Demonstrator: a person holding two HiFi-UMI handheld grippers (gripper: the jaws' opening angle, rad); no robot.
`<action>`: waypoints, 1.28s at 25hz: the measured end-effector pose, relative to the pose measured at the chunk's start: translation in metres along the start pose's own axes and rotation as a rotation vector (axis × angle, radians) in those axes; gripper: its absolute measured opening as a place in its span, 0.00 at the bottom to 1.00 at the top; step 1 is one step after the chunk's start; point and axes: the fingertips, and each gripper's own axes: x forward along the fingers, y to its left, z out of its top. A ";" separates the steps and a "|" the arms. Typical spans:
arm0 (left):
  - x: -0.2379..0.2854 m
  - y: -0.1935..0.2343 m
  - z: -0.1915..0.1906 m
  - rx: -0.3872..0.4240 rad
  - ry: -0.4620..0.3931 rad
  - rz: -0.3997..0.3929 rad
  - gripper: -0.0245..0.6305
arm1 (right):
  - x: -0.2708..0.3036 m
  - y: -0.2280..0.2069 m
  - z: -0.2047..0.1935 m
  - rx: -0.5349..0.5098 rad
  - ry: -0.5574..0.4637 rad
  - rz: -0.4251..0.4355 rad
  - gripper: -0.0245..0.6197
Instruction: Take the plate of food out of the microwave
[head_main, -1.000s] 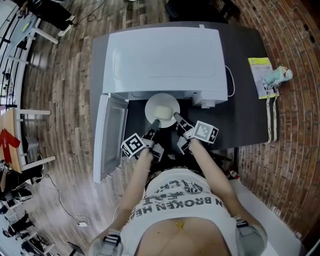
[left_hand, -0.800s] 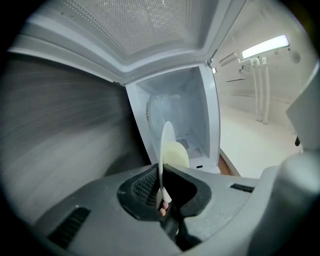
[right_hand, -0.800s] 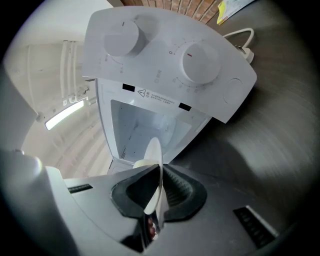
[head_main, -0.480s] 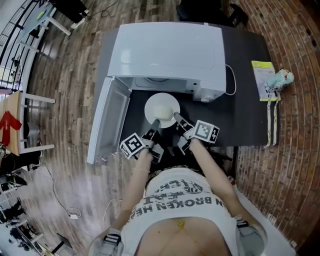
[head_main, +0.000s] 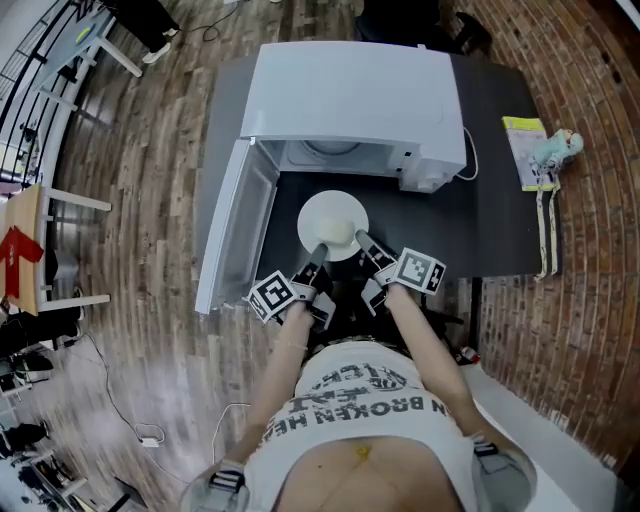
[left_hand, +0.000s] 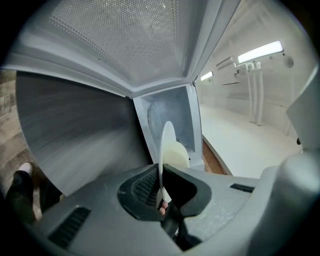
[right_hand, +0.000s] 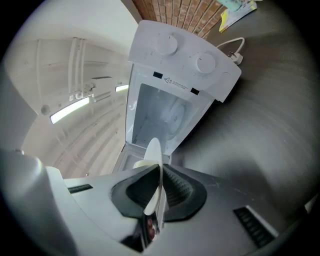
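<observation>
Both forearms reach forward, side by side. Left gripper (head_main: 316, 250) and right gripper (head_main: 362, 240) each clamp the near rim of the plate of food (head_main: 334, 222), over the dark table (head_main: 490, 225) before the open microwave (head_main: 355, 95). Shirt (head_main: 360, 395) print: "BROKEN".

a second ago the plate (head_main: 333, 222) of food was at the mouth of the microwave (head_main: 355, 100); now it is fully outside, over the dark table (head_main: 440, 225), and the left gripper (head_main: 319, 250) and right gripper (head_main: 363, 240) came back toward the person with it

smooth white plate (head_main: 333, 221), matt dark table (head_main: 480, 215)
</observation>
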 end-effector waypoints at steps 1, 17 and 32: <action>-0.006 0.001 0.000 0.001 0.008 -0.004 0.06 | -0.002 0.002 -0.006 -0.001 -0.012 -0.003 0.08; -0.061 0.006 -0.027 0.009 0.118 -0.014 0.06 | -0.045 0.012 -0.064 -0.004 -0.129 -0.042 0.08; -0.105 0.014 -0.056 0.018 0.142 -0.034 0.06 | -0.079 0.016 -0.107 0.000 -0.155 -0.036 0.08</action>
